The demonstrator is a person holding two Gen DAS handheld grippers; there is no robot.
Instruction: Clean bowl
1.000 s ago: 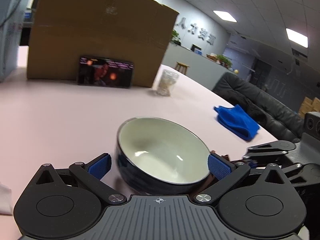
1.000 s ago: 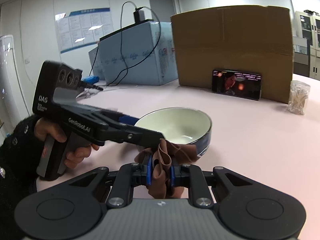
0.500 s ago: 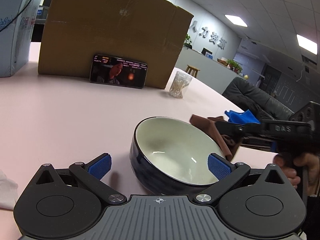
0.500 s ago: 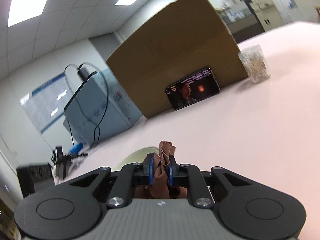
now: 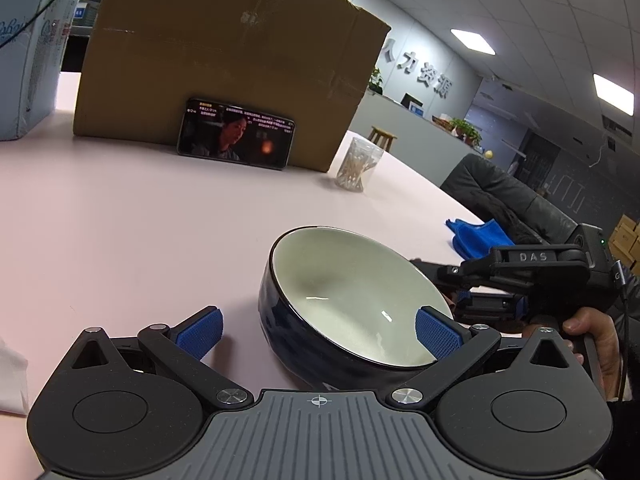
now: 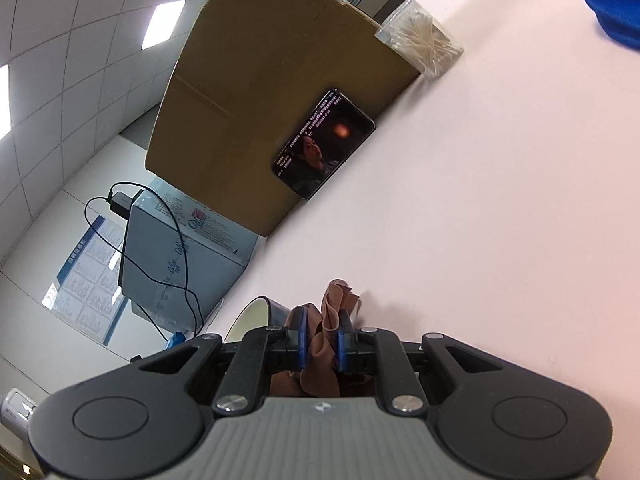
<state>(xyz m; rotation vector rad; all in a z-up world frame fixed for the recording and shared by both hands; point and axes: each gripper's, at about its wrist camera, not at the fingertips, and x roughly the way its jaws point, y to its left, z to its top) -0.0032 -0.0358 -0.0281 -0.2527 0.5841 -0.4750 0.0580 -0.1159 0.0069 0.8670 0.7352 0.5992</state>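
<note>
**Right gripper swings the brown cloth off the bowl's rim and down beside it**

Right gripper (image 6: 319,344) is pinched tight on the brown cloth (image 6: 334,312), its blue pads squeezing the bunched fabric so that a crumpled tuft sticks out ahead of them. A second ago that cloth sat at the near rim of the bowl (image 5: 352,300); since then I have rolled my right wrist hard and dropped the gripper lower, so it now sits just beside the bowl's right side, outside the rim. I read this as repositioning between wipes, with the inside not yet finished.

My left gripper (image 5: 318,332) is spread wide. One pad stands left of the bowl, clear of it; the other overlaps the bowl's near right rim, and I cannot tell whether it touches.

The bowl rests tilted on the pale pink worktop (image 5: 140,220); it is glossy ceramic, dark blue outside and off-white inside with small highlights. The brown cloth looks thin and soft. Beyond the bowl, a phone (image 5: 236,134) leans against a cardboard box (image 5: 224,52), and to the right of the bowl lies a fuzzy blue cloth (image 5: 476,236).
</note>
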